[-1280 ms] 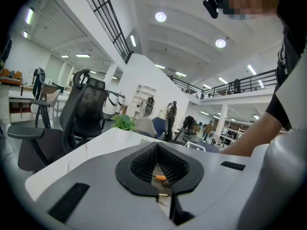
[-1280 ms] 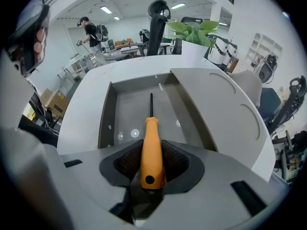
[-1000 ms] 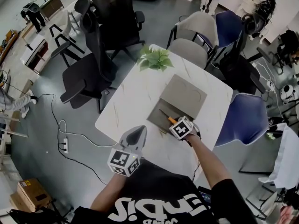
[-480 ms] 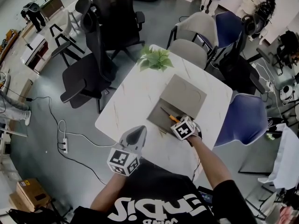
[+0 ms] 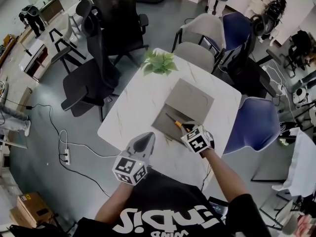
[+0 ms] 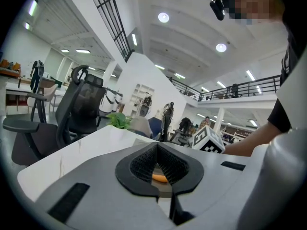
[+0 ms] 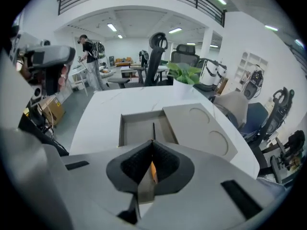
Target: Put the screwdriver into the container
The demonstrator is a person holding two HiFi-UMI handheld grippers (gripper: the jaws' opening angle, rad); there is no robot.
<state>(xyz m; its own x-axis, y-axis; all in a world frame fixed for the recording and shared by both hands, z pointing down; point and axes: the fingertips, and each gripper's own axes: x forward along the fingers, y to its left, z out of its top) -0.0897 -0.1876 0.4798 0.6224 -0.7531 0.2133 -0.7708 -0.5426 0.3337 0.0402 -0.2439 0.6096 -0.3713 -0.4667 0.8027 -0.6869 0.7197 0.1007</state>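
Already the screwdriver [image 5: 173, 120] lies in the container [image 5: 162, 124], shaft pointing away from the right gripper [image 5: 187, 128], whose jaws just closed empty.

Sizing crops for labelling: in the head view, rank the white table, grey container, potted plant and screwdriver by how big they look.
Largest to smallest:
1. white table
2. grey container, open lid included
3. potted plant
4. screwdriver, only partly visible
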